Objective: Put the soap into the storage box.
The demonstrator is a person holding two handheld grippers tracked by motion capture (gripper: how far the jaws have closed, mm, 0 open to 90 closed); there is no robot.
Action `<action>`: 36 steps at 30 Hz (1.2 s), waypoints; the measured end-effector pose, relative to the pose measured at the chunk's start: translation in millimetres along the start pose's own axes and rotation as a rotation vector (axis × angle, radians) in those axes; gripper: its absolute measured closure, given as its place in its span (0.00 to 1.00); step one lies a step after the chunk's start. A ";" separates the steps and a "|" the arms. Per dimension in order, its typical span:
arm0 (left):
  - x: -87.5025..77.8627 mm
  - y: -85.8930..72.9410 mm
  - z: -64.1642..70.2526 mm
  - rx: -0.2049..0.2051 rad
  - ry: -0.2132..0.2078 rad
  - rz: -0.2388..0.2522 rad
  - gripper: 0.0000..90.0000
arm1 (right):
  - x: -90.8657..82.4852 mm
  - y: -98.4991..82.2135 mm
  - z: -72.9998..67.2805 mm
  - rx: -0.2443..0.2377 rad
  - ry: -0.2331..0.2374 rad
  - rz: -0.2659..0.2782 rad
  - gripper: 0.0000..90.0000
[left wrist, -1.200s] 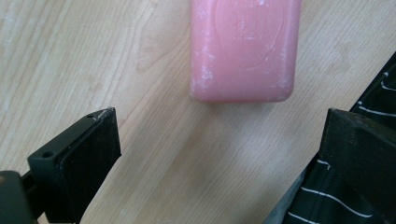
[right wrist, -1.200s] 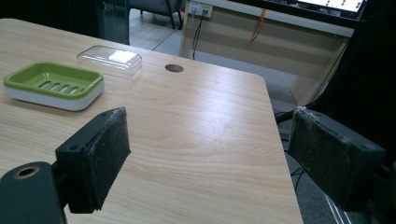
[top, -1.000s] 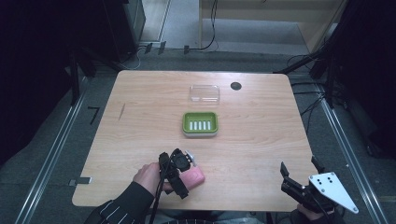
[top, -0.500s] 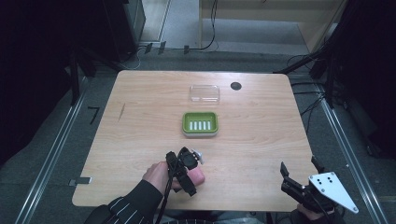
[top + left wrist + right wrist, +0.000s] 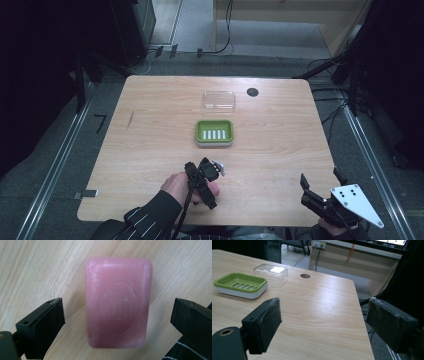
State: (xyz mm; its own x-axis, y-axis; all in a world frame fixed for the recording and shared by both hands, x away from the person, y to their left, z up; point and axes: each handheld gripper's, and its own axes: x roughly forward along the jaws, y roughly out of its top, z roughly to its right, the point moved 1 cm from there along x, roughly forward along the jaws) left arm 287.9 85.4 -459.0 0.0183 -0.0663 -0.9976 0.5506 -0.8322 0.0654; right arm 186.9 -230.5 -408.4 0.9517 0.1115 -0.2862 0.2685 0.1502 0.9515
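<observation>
Since 1 second ago the left gripper (image 5: 216, 168) has swung up and away from the near edge of the desk (image 5: 150, 150), its nose now turned toward the green soap dish (image 5: 214, 132), while the right gripper (image 5: 320, 186) has stayed put off the near right corner. In the left gripper view the jaws stand wide apart, 1 on each side of a pink soap bar (image 5: 118, 302), with clear gaps of bare wood between each pad and the bar, so nothing is gripped yet. My reading is that the approach is finished and the closing squeeze is what comes next (the bar sits fairly well centred between the pads).

That soap lies flat on the desk near the middle of the near edge, under the left gripper and well short of the dish. It is a rounded rectangle, dusty pink, with an oval emblem pressed into its top face and pale scuffs along its edges. It looks smooth and may slip under pressure.

Over on the right, the jaws are spread open on nothing, looking across the desk at the dish and a clear lid (image 5: 270, 271) beyond it.
</observation>
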 end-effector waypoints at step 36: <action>7.5 -0.9 2.1 0.024 0.028 0.022 0.43 | -0.1 -0.2 0.6 0.007 -0.001 -0.003 0.15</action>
State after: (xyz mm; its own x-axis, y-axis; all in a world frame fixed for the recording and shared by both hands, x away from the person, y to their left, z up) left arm 285.8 84.6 -466.5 0.0533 -0.0695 -0.9962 0.5297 -0.8437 0.0872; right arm 186.9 -231.1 -408.5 0.9512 0.1099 -0.2885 0.2720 0.1437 0.9515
